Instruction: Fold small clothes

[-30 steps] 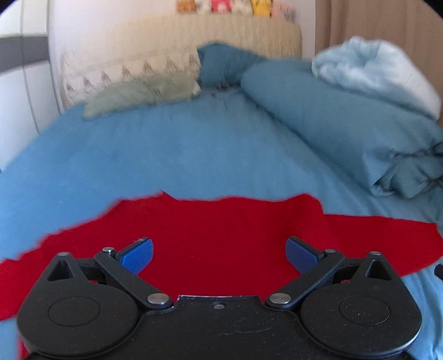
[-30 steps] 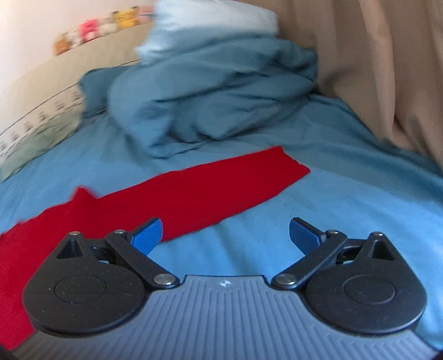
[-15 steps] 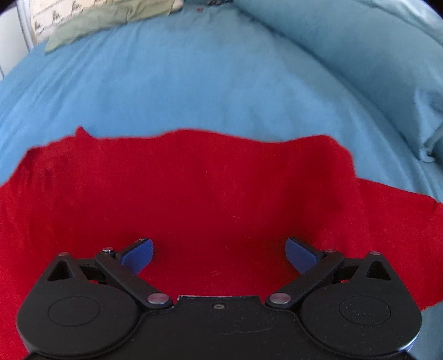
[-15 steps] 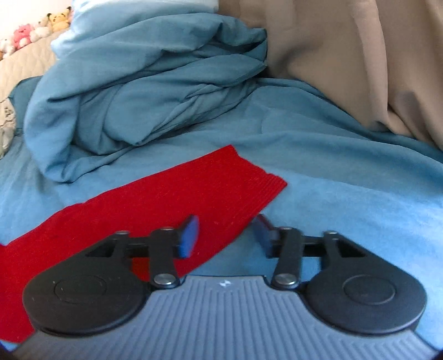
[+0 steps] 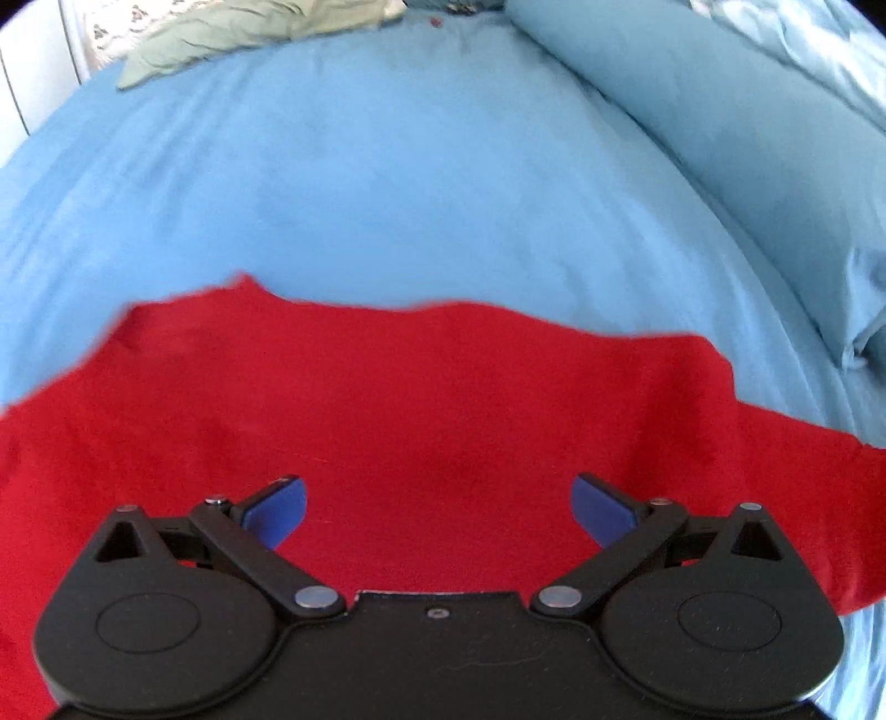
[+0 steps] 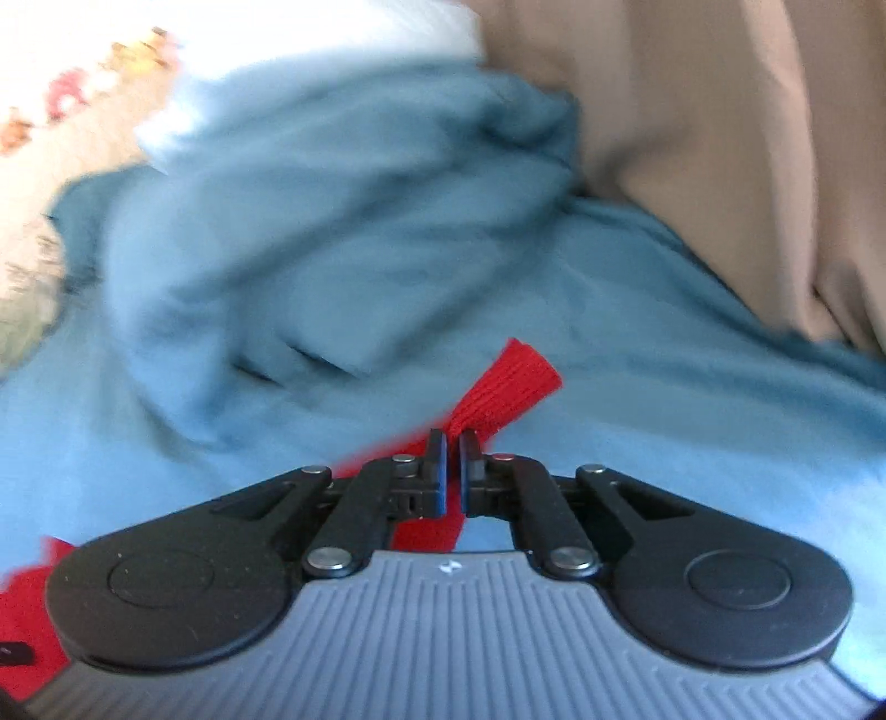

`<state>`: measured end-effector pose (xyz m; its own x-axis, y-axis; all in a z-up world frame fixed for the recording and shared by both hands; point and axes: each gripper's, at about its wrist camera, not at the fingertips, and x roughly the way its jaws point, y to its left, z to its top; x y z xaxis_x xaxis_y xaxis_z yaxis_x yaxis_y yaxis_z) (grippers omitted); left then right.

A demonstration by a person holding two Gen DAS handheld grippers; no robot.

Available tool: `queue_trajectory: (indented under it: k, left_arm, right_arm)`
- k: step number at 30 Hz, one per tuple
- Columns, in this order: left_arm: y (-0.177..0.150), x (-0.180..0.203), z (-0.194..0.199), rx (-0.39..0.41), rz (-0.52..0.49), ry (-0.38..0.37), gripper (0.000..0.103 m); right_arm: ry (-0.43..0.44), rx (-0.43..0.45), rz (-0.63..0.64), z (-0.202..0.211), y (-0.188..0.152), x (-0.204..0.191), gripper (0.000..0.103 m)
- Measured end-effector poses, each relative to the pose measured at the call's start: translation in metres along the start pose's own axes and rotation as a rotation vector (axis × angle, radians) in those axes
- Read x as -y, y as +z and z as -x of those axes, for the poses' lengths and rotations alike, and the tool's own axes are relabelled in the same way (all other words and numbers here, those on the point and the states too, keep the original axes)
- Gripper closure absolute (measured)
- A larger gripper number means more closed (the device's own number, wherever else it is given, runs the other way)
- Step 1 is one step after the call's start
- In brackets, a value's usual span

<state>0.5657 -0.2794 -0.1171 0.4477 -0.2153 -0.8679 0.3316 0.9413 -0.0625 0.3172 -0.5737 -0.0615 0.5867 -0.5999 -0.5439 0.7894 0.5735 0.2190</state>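
A red knit garment (image 5: 398, 399) lies spread flat on the blue bed sheet (image 5: 387, 183). My left gripper (image 5: 437, 507) is open, its blue pads wide apart just above the garment's body, holding nothing. My right gripper (image 6: 453, 471) is shut on the red sleeve (image 6: 506, 387), near its ribbed cuff; the cuff sticks out past the fingertips and is lifted off the sheet. More red cloth shows at the lower left of the right wrist view (image 6: 27, 620).
A rolled blue duvet (image 5: 747, 144) lies along the right side of the bed; it also shows in the right wrist view (image 6: 332, 221). A pale green pillow (image 5: 232, 33) lies at the head. A beige curtain (image 6: 747, 138) hangs at the right.
My right gripper has closed on the sleeve end and lifted it; the view is blurred by motion. My left gripper, still open, tilted down over the garment, then drew back slightly.
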Motion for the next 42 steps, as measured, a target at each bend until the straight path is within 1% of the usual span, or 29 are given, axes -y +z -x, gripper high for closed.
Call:
queue_trajectory:
  k: [2, 4, 6, 8, 10, 12, 13, 15, 18, 20, 21, 24, 26, 27, 28, 29, 30, 31, 33, 34, 36, 37, 39, 41, 42]
  left_arm:
    - [0.0, -0.024, 0.023, 0.018, 0.017, -0.007, 0.0]
    - [0.003, -0.056, 0.042, 0.036, 0.045, -0.011, 0.0]
    - [0.005, -0.09, 0.061, 0.055, 0.063, -0.001, 0.0]
    - [0.001, -0.122, 0.08, 0.081, 0.077, 0.016, 0.0]
    - [-0.006, -0.152, 0.094, 0.108, 0.099, 0.057, 0.0]
    - [-0.02, -0.182, 0.106, 0.126, 0.125, 0.106, 0.0]
    - [-0.026, -0.198, 0.109, 0.132, 0.142, 0.121, 0.0]
    - [-0.043, -0.226, 0.115, 0.147, 0.189, 0.134, 0.0]
    - [-0.067, -0.26, 0.113, 0.143, 0.247, 0.095, 0.0]
    - [-0.083, -0.273, 0.106, 0.129, 0.271, 0.079, 0.0]
    - [-0.085, -0.276, 0.1, 0.123, 0.279, 0.071, 0.0]
    - [-0.089, -0.278, 0.089, 0.108, 0.301, 0.038, 0.0]
    - [-0.09, -0.278, 0.085, 0.106, 0.313, 0.011, 0.0]
    - [-0.09, -0.277, 0.087, 0.106, 0.318, -0.001, 0.0]
    - [-0.089, -0.277, 0.086, 0.108, 0.322, -0.017, 0.0]
    - [-0.087, -0.275, 0.086, 0.109, 0.325, -0.033, 0.0]
    - [-0.086, -0.272, 0.083, 0.111, 0.328, -0.047, 0.0]
    - [-0.086, -0.269, 0.082, 0.11, 0.332, -0.068, 0.0]
    - [-0.082, -0.26, 0.079, 0.1, 0.34, -0.114, 0.001]
    - [-0.081, -0.255, 0.077, 0.096, 0.343, -0.133, 0.001]
    - [-0.078, -0.242, 0.072, 0.091, 0.349, -0.171, 0.002]
    - [-0.076, -0.235, 0.068, 0.09, 0.353, -0.183, 0.004]
    - [-0.072, -0.222, 0.058, 0.09, 0.353, -0.195, 0.01]
    - [-0.067, -0.208, 0.044, 0.09, 0.336, -0.185, 0.023]
    - [-0.065, -0.202, 0.038, 0.087, 0.324, -0.174, 0.026]
  right_arm:
    - [0.094, 0.031, 0.017, 0.021, 0.015, -0.03, 0.084]
    - [0.212, 0.062, 0.05, 0.044, 0.024, -0.071, 0.084]
    - [0.347, 0.075, 0.095, 0.066, 0.025, -0.117, 0.084]
    - [0.481, 0.059, 0.15, 0.082, 0.016, -0.165, 0.084]
    - [0.616, 0.011, 0.219, 0.092, -0.009, -0.216, 0.084]
    - [0.728, -0.051, 0.302, 0.097, -0.048, -0.263, 0.084]
    - [0.764, -0.079, 0.336, 0.097, -0.069, -0.282, 0.084]
    - [0.819, -0.151, 0.429, 0.095, -0.124, -0.319, 0.084]
    - [0.799, -0.194, 0.578, 0.093, -0.199, -0.351, 0.084]
    - [0.789, -0.209, 0.639, 0.093, -0.235, -0.359, 0.084]
    - [0.785, -0.212, 0.659, 0.093, -0.248, -0.361, 0.084]
    - [0.793, -0.22, 0.71, 0.092, -0.266, -0.361, 0.083]
    - [0.809, -0.208, 0.767, 0.098, -0.274, -0.359, 0.079]
    - [0.817, -0.198, 0.792, 0.1, -0.278, -0.355, 0.079]
    - [0.827, -0.188, 0.822, 0.104, -0.282, -0.353, 0.073]
    - [0.83, -0.182, 0.84, 0.108, -0.282, -0.351, 0.065]
    - [0.825, -0.172, 0.848, 0.111, -0.279, -0.348, 0.042]
    - [0.824, -0.156, 0.848, 0.116, -0.276, -0.342, 0.025]
    - [0.804, -0.127, 0.852, 0.12, -0.262, -0.33, 0.014]
    - [0.783, -0.128, 0.858, 0.118, -0.252, -0.326, 0.011]
    - [0.736, -0.133, 0.853, 0.119, -0.236, -0.305, 0.008]
    - [0.707, -0.137, 0.843, 0.119, -0.227, -0.291, 0.006]
    - [0.648, -0.141, 0.825, 0.116, -0.213, -0.266, 0.004]
    - [0.578, -0.142, 0.801, 0.109, -0.203, -0.243, 0.003]
    - [0.546, -0.15, 0.779, 0.103, -0.2, -0.232, 0.003]
